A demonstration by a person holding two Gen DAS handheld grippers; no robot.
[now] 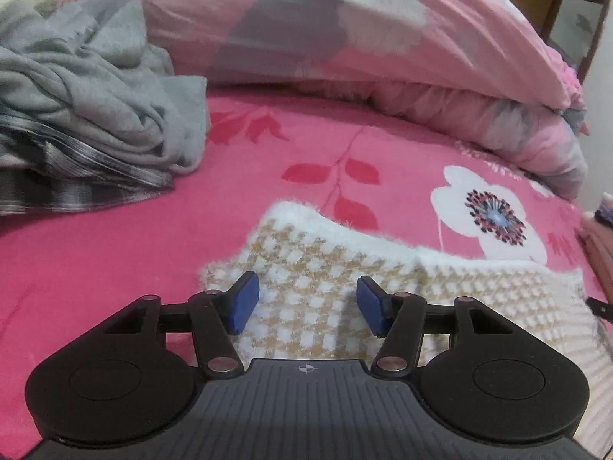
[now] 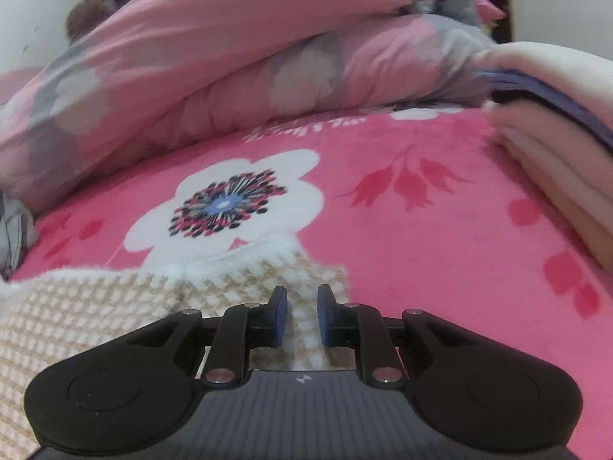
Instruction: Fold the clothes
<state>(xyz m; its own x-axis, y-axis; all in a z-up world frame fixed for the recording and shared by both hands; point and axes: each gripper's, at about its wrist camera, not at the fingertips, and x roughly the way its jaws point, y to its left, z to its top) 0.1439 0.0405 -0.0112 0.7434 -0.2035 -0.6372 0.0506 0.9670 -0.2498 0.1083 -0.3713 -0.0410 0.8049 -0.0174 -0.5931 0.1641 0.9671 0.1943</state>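
pink floral bedsheet [image 1: 115, 268], rolled pink quilt [image 2: 230, 57] (grey patches), wooden cabinet [image 1: 567, 4]

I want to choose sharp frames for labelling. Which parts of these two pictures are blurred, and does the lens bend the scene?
Left wrist view: the quilt and striped cloth are smeared, while the knitted garment stays fairly sharp. Right wrist view: the folded stack at the right edge is streaked. Both views: fisheye curves the bed sheet and darkens the corners.
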